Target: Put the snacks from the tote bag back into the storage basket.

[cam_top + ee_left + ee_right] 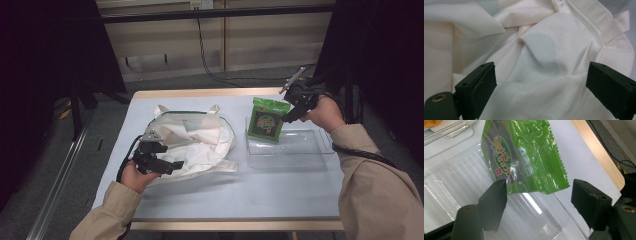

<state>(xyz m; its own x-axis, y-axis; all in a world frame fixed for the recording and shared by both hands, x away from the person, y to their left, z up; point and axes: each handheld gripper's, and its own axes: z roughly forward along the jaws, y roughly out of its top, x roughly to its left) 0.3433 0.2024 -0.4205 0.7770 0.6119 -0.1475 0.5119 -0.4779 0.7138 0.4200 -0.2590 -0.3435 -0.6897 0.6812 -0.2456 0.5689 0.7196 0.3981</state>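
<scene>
Your white cloth bag [192, 142] lies crumpled on the table's [280, 190] left half; your left gripper [541, 82] hovers over it, jaws wide, gripping nothing. The green snack packet [524, 155] stands in the clear tray [300, 150]; your right gripper [537, 195] is spread, the packet's corner between its jaws, unpinched.

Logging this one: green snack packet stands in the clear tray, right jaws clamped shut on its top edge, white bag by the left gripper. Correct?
Not quite: the right gripper has its jaws open, either side of the green snack packet, as the right gripper view shows. The clear tray and white bag are as stated.
</scene>
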